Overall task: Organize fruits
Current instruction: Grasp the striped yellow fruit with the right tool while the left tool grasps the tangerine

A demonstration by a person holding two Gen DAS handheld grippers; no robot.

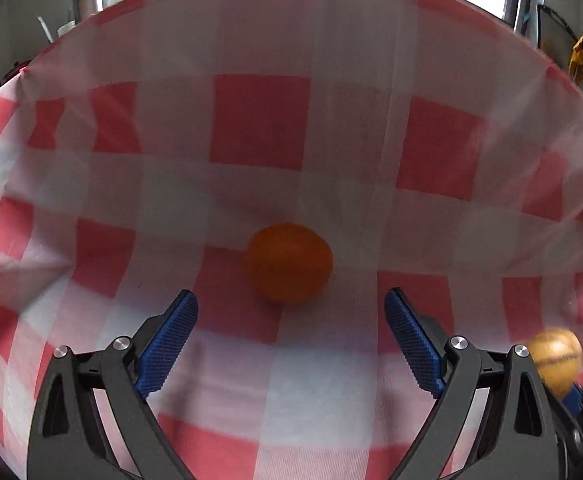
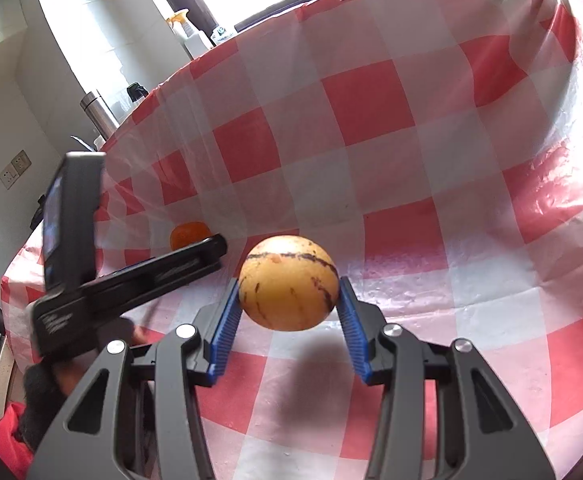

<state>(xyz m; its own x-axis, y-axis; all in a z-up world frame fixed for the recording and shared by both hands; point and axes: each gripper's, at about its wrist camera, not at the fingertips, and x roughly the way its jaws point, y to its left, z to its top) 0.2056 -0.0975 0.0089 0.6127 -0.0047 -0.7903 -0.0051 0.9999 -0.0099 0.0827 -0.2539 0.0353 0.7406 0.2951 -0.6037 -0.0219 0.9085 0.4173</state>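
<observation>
1. Left wrist view: the left tongs (image 1: 290, 320) stand wide and hold nothing, their blue ribbed pads (image 1: 167, 344) apart on either side of a small orange fruit (image 1: 289, 263). It lies on the red-and-white checked cloth (image 1: 259, 120) covering the counter, just ahead of the tips and touching neither pad. It looks round, smooth and slightly glossy, probably light and apt to roll, with a soft rind; a grip across its widest middle with modest pressure seems best. At the lower right edge a blurred yellow fruit (image 1: 556, 360) shows in the other tongs.

2. Right wrist view: the right tongs (image 2: 288, 292) are closed on the yellow fruit (image 2: 288, 282), pads pressing its two sides at about mid-height. It appears lifted clear of the cloth, with a shadow beneath. Its skin is pale yellow-orange with dark purplish streaks, firm-looking and smooth, so it may slip if the hold slackens. The orange fruit (image 2: 189, 234) sits farther left, partly hidden behind the black left tongs (image 2: 211, 250).
</observation>
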